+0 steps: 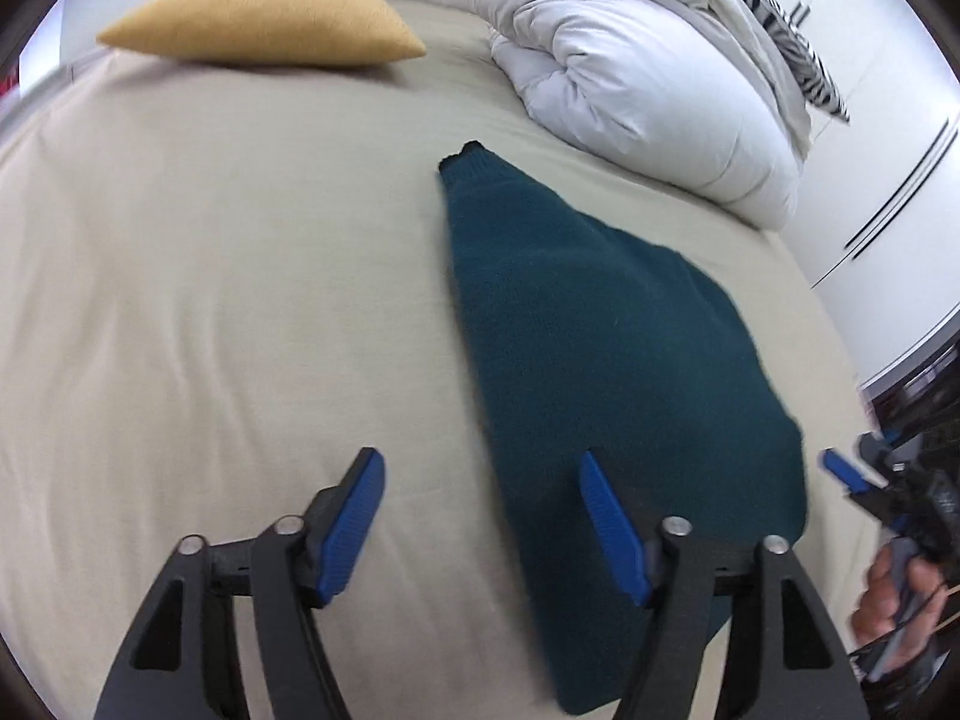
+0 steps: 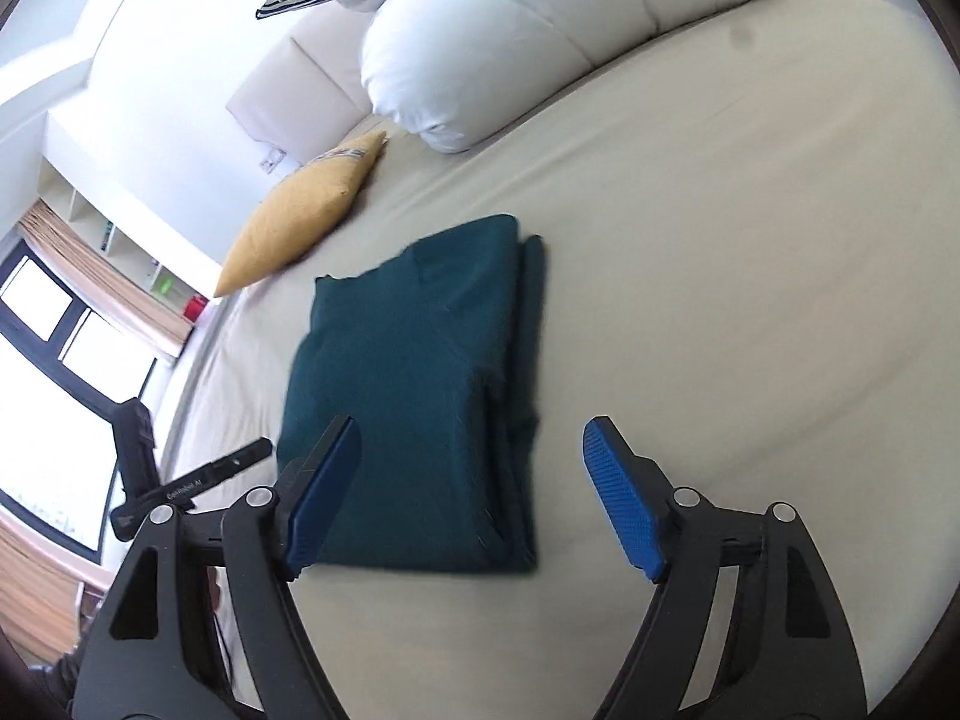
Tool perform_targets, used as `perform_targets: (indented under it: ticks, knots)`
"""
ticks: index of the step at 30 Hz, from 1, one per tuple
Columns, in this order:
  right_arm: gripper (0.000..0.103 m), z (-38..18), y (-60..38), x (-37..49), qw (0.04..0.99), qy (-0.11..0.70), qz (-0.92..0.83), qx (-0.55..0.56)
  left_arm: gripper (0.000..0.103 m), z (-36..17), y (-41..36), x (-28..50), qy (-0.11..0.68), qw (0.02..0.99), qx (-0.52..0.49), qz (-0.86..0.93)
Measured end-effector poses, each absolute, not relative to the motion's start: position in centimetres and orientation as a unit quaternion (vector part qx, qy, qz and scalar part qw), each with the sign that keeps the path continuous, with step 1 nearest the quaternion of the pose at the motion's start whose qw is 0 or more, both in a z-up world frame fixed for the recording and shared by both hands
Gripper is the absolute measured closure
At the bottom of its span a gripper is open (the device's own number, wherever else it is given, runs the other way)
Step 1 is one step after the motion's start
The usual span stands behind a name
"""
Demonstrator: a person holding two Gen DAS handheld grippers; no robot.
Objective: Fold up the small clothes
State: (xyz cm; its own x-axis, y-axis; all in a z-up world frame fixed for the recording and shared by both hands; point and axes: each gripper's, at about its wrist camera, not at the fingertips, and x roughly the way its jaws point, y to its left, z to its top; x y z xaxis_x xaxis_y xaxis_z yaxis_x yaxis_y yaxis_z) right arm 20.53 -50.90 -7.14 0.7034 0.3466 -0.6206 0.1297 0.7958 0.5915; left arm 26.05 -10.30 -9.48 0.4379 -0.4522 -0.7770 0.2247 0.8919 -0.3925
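Observation:
A dark teal knitted garment (image 1: 600,360) lies folded flat on the beige bed sheet (image 1: 210,300). In the right wrist view the garment (image 2: 414,396) is a neat rectangle with layered edges on its right side. My left gripper (image 1: 480,468) is open and empty, above the garment's near left edge. My right gripper (image 2: 471,438) is open and empty, hovering over the garment's near right part. The right gripper also shows at the right edge of the left wrist view (image 1: 882,492), held by a hand. Part of the left gripper (image 2: 180,480) shows at the left of the right wrist view.
A mustard cushion (image 1: 264,18) lies at the head of the bed. A bunched white duvet (image 1: 648,84) with a zebra-print cloth (image 1: 792,48) sits behind the garment. White wardrobe doors (image 1: 888,150) stand on the right. A window (image 2: 54,360) and shelves are beyond the bed's left side.

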Motion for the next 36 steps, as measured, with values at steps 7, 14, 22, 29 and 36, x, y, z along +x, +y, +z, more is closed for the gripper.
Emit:
perform_targets:
  ticks: [7,14,22,29,36]
  knots:
    - [0.047,-10.9,-50.4,29.0,0.819,0.447,0.086,0.348,0.012,-11.4,-12.4,29.0,0.520,0.804,-0.168,-0.235]
    - [0.072,-13.4,-49.8,32.6,0.799,0.480,0.082,0.353,0.035,-11.5,-14.7,29.6,0.535,0.797,-0.152,-0.237]
    - [0.081,-9.7,-44.4,31.6,0.850,0.488,0.002,0.198,0.061,-9.0,-15.3,27.6,0.528,0.815,-0.084,-0.226]
    - [0.083,-3.6,-37.0,26.5,0.891,0.447,0.005,0.077,0.062,-4.7,-11.8,20.1,0.480,0.851,-0.021,-0.210]
    - [0.083,0.4,-27.3,20.5,0.908,0.416,0.053,0.014,0.062,-1.2,-5.1,12.4,0.442,0.878,0.004,-0.183]
